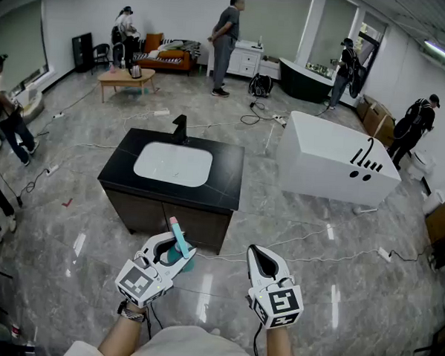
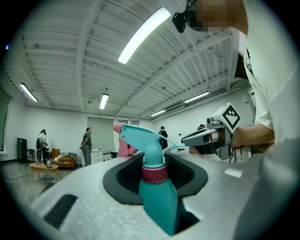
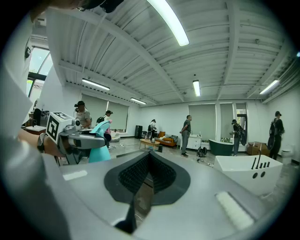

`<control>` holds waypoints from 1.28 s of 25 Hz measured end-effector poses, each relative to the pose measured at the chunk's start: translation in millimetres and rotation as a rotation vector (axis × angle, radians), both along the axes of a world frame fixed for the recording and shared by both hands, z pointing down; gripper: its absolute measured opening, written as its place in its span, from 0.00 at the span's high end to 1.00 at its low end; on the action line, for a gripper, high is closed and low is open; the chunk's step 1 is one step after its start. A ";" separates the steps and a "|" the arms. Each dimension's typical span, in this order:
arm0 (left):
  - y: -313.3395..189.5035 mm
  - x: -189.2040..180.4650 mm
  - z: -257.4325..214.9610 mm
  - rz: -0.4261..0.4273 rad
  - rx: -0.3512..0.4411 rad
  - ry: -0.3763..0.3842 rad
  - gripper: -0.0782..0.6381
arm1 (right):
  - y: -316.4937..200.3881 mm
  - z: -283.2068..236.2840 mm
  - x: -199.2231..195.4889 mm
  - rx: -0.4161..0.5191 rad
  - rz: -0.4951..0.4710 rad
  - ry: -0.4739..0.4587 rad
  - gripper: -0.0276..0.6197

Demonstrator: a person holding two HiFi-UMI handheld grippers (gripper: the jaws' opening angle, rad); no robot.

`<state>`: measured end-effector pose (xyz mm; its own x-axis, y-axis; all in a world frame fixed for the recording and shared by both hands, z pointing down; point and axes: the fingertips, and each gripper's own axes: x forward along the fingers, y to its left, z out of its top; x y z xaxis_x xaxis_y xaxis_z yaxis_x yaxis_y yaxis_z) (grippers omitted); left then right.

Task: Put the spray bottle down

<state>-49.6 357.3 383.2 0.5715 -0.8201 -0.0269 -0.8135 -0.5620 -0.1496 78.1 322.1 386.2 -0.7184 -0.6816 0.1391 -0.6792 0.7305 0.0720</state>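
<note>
Carry phase: spray bottle is clamped just below its pink collar in the left tool and held in the air, not yet set down. Right tool, at 3 o'clock of it, is closed to a slit and empty. The black counter lies at 12 o'clock. Next: bottle to be carried over bare counter top, lowered until seated, then released.
</note>
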 end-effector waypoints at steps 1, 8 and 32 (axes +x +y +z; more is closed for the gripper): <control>-0.5 1.8 -0.1 0.000 -0.001 0.000 0.68 | -0.9 -1.0 0.0 0.001 -0.003 0.000 0.95; -8.9 14.1 5.9 -0.017 -0.028 -0.011 0.68 | -11.0 1.5 10.6 -0.020 -0.014 -0.059 0.95; -95.1 73.9 23.3 -0.074 -0.031 0.010 0.68 | -92.0 24.1 85.0 -0.062 -0.034 -0.072 0.95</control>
